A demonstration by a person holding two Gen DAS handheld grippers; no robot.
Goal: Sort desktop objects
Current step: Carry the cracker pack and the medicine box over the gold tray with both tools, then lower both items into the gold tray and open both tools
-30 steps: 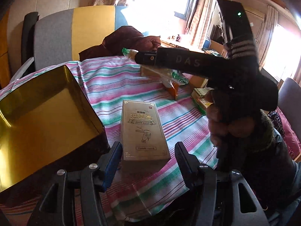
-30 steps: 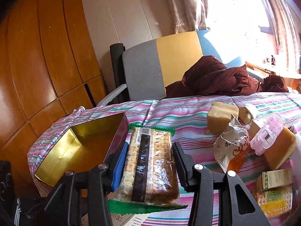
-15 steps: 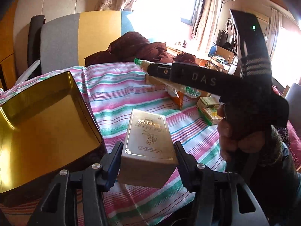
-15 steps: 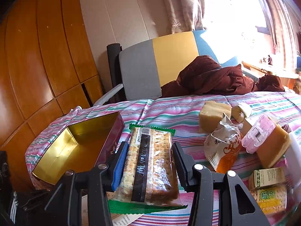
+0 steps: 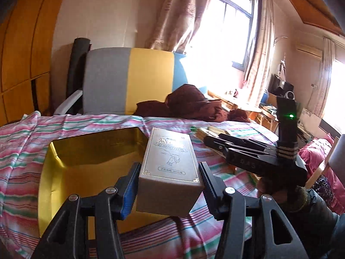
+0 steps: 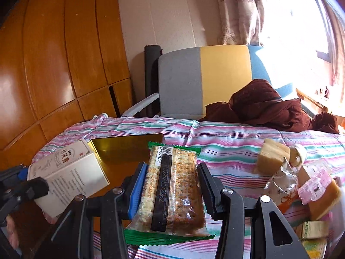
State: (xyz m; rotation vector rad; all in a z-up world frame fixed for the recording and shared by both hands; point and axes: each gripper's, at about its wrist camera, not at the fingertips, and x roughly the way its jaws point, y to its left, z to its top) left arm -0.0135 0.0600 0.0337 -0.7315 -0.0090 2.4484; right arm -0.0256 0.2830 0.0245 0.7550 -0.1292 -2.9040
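Lifted since a second ago: gold carton (image 5: 170, 168), formerly flat on the striped cloth (image 5: 19, 142), now off the cloth and clamped in the left gripper (image 5: 169, 186) at the right rim of the open gold tray (image 5: 90, 166). Cracker packet (image 6: 172, 187) (green-edged wrapper, printed date showing) remains pinched in the right gripper (image 6: 172, 192), raised above the cloth just right of the tray. Loose items near the cloth's right edge: tan block (image 6: 271, 156), crumpled snack bag (image 6: 282, 185), pink clip (image 6: 315, 187).
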